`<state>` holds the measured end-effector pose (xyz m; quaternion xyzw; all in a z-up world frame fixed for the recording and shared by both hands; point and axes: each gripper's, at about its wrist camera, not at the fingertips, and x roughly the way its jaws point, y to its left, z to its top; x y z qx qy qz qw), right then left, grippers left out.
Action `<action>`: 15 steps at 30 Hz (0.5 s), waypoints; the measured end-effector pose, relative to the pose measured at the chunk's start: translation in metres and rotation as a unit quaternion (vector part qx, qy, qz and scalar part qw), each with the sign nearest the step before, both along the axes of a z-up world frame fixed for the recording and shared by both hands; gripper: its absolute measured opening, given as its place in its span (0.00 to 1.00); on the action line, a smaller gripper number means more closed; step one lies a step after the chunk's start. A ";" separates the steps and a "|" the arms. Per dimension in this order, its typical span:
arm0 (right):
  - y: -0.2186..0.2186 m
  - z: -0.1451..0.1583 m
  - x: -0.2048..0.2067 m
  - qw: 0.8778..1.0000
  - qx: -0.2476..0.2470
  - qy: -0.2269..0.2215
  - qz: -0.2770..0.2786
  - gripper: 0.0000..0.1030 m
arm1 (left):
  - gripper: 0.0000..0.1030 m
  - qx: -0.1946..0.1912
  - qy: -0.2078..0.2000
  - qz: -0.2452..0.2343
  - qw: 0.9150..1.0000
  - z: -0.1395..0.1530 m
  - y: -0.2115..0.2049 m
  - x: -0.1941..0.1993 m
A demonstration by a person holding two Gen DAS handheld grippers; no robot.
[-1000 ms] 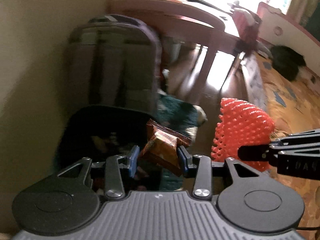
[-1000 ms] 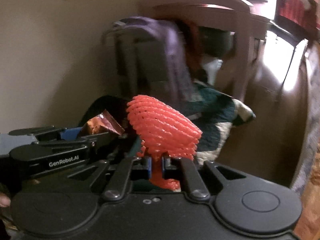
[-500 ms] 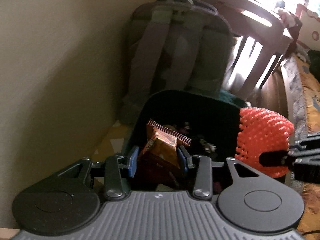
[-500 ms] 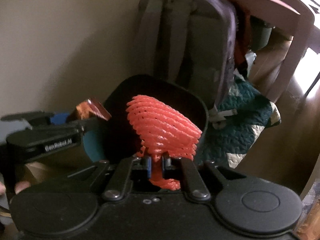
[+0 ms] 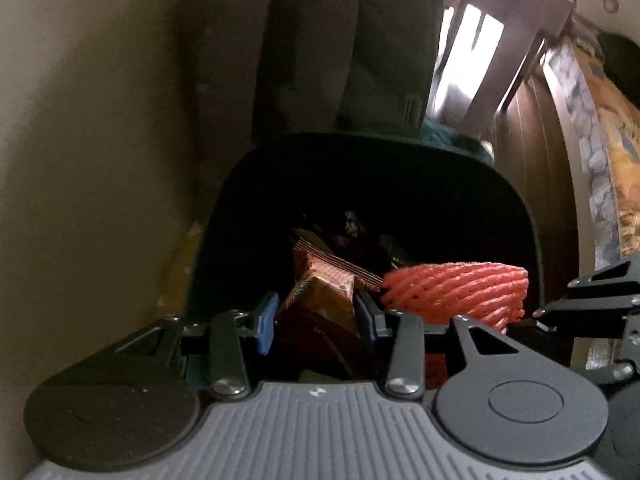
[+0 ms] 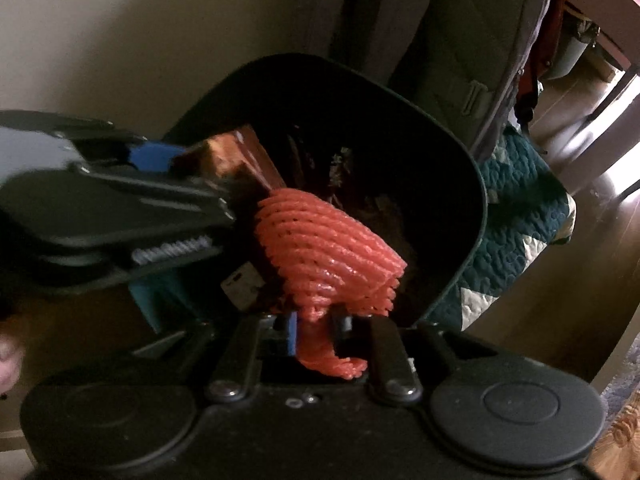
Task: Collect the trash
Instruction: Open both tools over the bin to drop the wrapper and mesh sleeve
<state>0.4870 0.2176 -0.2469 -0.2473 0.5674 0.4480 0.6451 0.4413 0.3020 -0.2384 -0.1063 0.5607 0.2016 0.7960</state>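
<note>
Two claws are pointing steeply down over a dark trash bin point(image 5: 400, 184), both carrying litter above its open mouth. The left claw point(image 5: 316, 316) is pinching a crumpled orange-brown snack wrapper point(image 5: 324, 288) between its blue pads point(image 5: 267, 322), the wrapper sticking up out of the grip over the bin's interior. At about three o'clock from that wrapper in the left wrist view, an orange foam fruit net point(image 5: 456, 292) is lying on its side, touching the wrapper's edge, with the right claw's black body reaching in from the right edge. In the right wrist view the right claw point(image 6: 314, 330) is parting its jaws, and the net's squeezed neck point(image 6: 320, 344) is sitting between them; whether the pads are pressing it is hard to tell, though a gap is showing on the right side. The net's wide end is fanning out toward twelve o'clock over the bin point(image 6: 460, 184). The left claw is coming in from nine o'clock in this view, its wrapper point(image 6: 236, 160) just beside the net. Assorted dark rubbish is lying inside the bin. A grey backpack point(image 6: 452, 32) is standing against the wall at twelve o'clock behind the bin, and a teal quilted blanket point(image 6: 520, 216) is lying on the wooden floor at three o'clock from it.
</note>
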 end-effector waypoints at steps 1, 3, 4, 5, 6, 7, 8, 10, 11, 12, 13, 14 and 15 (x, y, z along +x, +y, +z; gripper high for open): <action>0.002 -0.001 0.001 1.000 -0.002 0.005 0.000 0.19 | 0.40 -0.002 0.007 -0.001 1.000 -0.004 0.000 0.002; 0.004 -0.003 0.003 1.000 -0.005 0.004 -0.001 0.21 | 0.40 -0.011 0.021 -0.004 1.000 -0.013 0.002 0.006; 0.005 -0.003 0.003 1.000 -0.006 0.005 -0.001 0.24 | 0.40 -0.014 0.025 -0.006 1.000 -0.018 0.001 0.007; 0.006 -0.003 0.002 1.000 -0.006 0.009 0.000 0.26 | 0.40 -0.018 0.030 -0.009 0.999 -0.021 0.001 0.008; 0.006 -0.002 0.001 1.000 -0.007 0.012 0.001 0.28 | 0.40 -0.023 0.035 -0.014 0.999 -0.024 0.001 0.010; 0.006 -0.001 -0.001 1.000 -0.006 0.010 0.001 0.33 | 0.40 -0.026 0.040 -0.018 0.999 -0.027 0.000 0.010; 0.006 -0.001 0.000 1.000 -0.005 0.006 0.003 0.38 | 0.40 -0.029 0.046 -0.021 0.998 -0.030 0.000 0.011; 0.005 -0.001 -0.002 1.000 -0.007 0.006 0.005 0.45 | 0.41 -0.042 0.050 -0.026 0.998 -0.034 0.000 0.011; 0.004 0.000 -0.002 1.000 -0.006 0.008 0.006 0.49 | 0.42 -0.044 0.051 -0.025 0.997 -0.034 0.000 0.009; 0.004 0.001 -0.003 1.000 -0.004 0.010 0.007 0.50 | 0.43 -0.046 0.051 -0.025 0.997 -0.033 0.000 0.008; 0.003 0.001 -0.003 1.000 -0.001 0.010 0.008 0.51 | 0.49 -0.048 0.048 -0.026 0.997 -0.032 0.000 0.006; 0.002 0.002 -0.003 1.000 0.001 0.010 0.008 0.55 | 0.59 -0.048 0.046 -0.027 0.997 -0.031 0.001 0.006; 0.000 0.004 -0.004 1.000 0.003 0.009 0.007 0.58 | 0.63 -0.044 0.045 -0.028 0.998 -0.029 0.001 0.006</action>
